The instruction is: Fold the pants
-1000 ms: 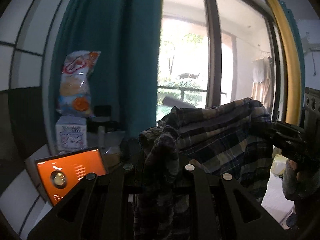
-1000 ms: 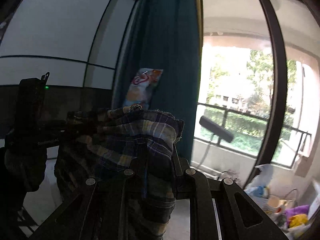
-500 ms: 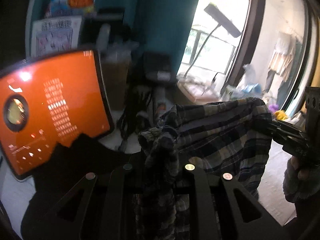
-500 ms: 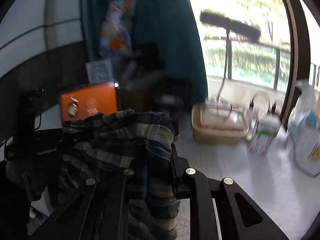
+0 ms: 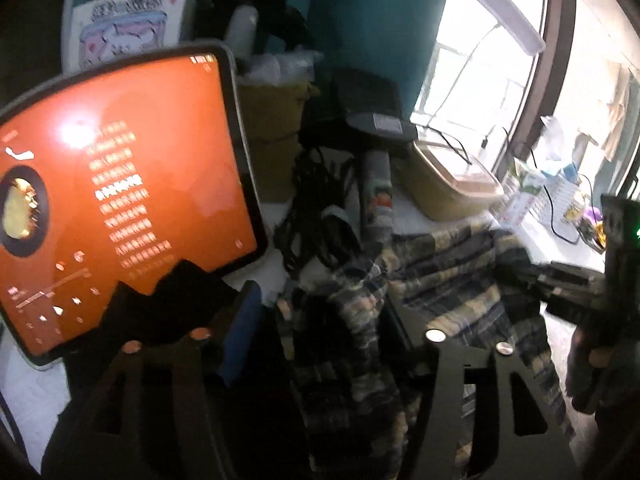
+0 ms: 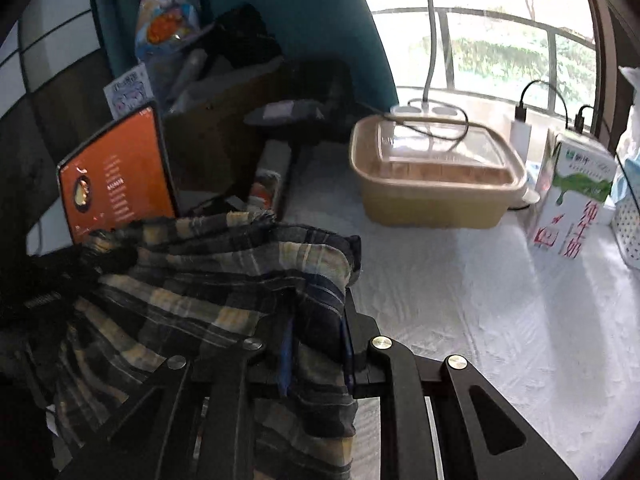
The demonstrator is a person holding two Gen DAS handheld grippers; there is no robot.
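The pants (image 5: 452,280) are dark plaid, blue, black and yellow, and hang in the air between my two grippers. My left gripper (image 5: 332,320) is shut on one bunched end of them. My right gripper (image 6: 316,312) is shut on the other end, where the cloth (image 6: 224,276) drapes over its fingers. The right gripper also shows at the right edge of the left wrist view (image 5: 576,284). The left gripper shows dark at the left edge of the right wrist view (image 6: 44,280). The cloth is held above the white table cover (image 6: 480,300).
An orange-screened tablet (image 5: 116,200) stands at the left. Behind lie a tangle of black cables (image 5: 320,208), a tan lidded container (image 6: 432,172), a milk carton (image 6: 568,196), a lamp base (image 6: 288,114), a snack bag (image 6: 168,12) and a teal curtain (image 6: 304,8).
Both grippers have tilted down from facing the window toward the table, still holding the pants stretched between them. The tablet and table clutter have come into view.
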